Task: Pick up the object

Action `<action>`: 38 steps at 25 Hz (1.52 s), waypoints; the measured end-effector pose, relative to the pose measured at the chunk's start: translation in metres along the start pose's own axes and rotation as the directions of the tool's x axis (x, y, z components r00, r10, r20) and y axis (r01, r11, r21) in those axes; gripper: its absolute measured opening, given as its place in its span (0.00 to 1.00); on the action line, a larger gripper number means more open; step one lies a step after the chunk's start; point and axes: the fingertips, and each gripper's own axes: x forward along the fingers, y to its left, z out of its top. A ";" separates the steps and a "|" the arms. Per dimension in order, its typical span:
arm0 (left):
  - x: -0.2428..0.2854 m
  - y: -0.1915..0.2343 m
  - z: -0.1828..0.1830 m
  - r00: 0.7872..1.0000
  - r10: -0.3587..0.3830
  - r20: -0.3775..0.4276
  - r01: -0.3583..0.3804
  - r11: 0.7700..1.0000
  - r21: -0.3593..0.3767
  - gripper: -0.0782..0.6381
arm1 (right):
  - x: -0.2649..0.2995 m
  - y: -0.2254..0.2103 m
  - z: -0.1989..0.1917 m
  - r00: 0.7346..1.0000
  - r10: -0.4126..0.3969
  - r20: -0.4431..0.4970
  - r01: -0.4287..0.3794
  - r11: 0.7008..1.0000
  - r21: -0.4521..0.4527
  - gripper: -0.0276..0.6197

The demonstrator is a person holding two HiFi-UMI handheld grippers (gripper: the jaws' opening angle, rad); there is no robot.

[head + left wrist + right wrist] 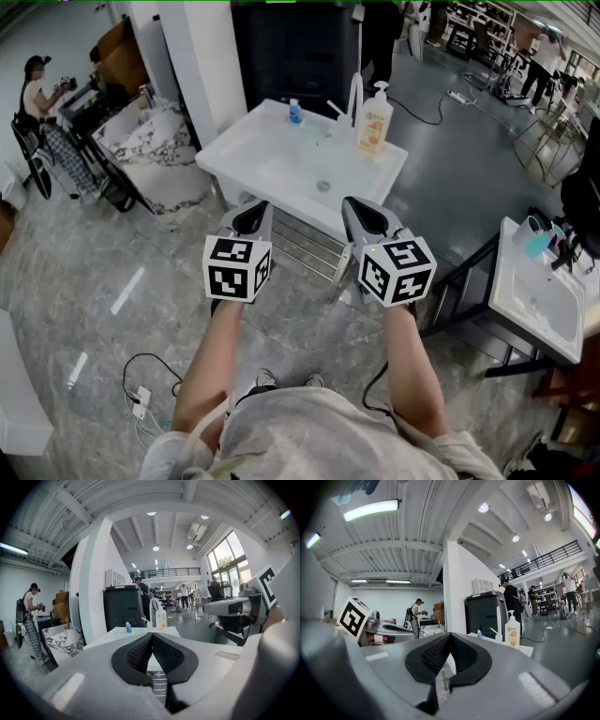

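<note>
At the middle of the head view the left gripper (251,214) is closed and holds nothing. Above it, at the far edge of the white sink (272,169), stand a small blue bottle (295,112) and, further right, a soap bottle (375,122). The right gripper (361,211) is closed and empty too.

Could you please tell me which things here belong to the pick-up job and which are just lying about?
Likely part of the job:
- left gripper and right gripper, both shut and empty
- white sink
- pump bottle and small blue bottle on it; either could be the object

Just about:
- second sink
- black cabinet
</note>
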 end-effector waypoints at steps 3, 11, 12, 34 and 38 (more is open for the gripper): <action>0.004 -0.007 -0.001 1.000 -0.011 -0.003 0.011 1.000 0.000 0.11 | -0.001 -0.003 -0.002 1.000 0.001 0.003 -0.001 1.000 0.003 0.05; 0.016 -0.014 -0.002 1.000 -0.003 -0.009 0.003 1.000 -0.001 0.11 | 0.001 -0.012 -0.003 1.000 0.004 0.011 -0.004 1.000 -0.014 0.05; 0.017 -0.014 -0.001 1.000 -0.002 -0.010 0.002 1.000 0.000 0.11 | 0.002 -0.013 -0.003 1.000 0.006 0.011 -0.006 1.000 -0.015 0.05; 0.090 0.061 0.002 0.999 -0.053 -0.004 0.053 0.999 0.014 0.11 | 0.099 -0.031 -0.011 0.999 -0.049 -0.010 0.049 0.999 -0.019 0.15; 0.109 0.099 0.005 0.997 -0.075 -0.004 0.076 0.997 0.017 0.11 | 0.136 -0.027 -0.009 0.997 -0.080 -0.014 0.080 0.997 -0.017 0.17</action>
